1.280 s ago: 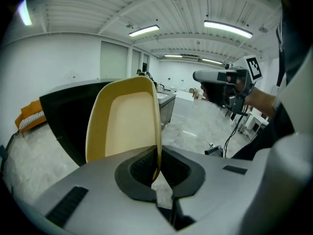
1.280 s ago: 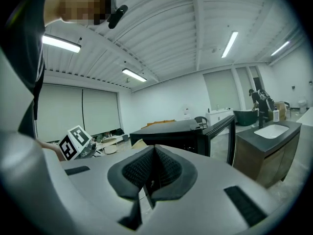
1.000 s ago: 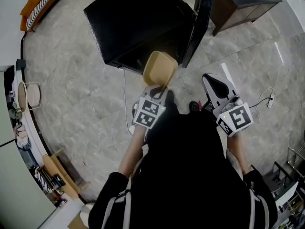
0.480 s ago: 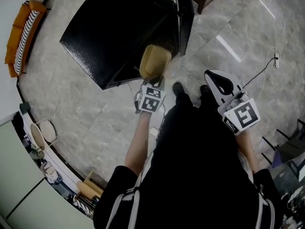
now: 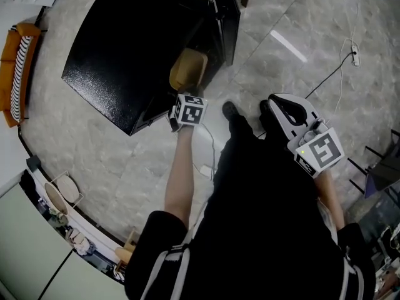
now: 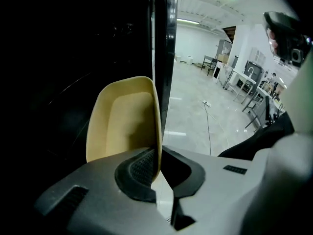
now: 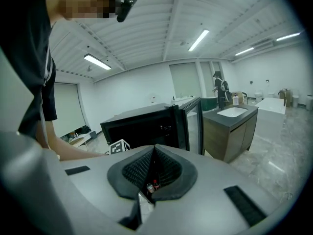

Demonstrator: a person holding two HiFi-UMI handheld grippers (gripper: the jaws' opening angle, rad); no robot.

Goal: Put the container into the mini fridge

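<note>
A tan plastic container (image 5: 187,69) hangs on its side at the open front of the black mini fridge (image 5: 131,42). My left gripper (image 5: 186,95) is shut on its rim, and the thin rim edge (image 6: 157,146) runs between the two pads. In the left gripper view the container (image 6: 124,119) faces the dark fridge interior, just left of the open door's edge (image 6: 164,58). My right gripper (image 5: 278,105) is held back at the person's right side, shut and empty. In its own view the right gripper (image 7: 149,177) looks at the fridge (image 7: 142,126) and its glass door (image 7: 193,124).
The fridge door (image 5: 224,17) stands open to the right of the container. A grey cabinet with a sink (image 7: 230,124) stands beyond the door. A power strip and cable (image 5: 355,52) lie on the tiled floor at the right. An orange sofa (image 5: 12,67) lines the far left wall.
The left gripper has carried the container forward, from in front of the fridge up to its open front. The person has stepped closer. The right gripper stays at the person's side.
</note>
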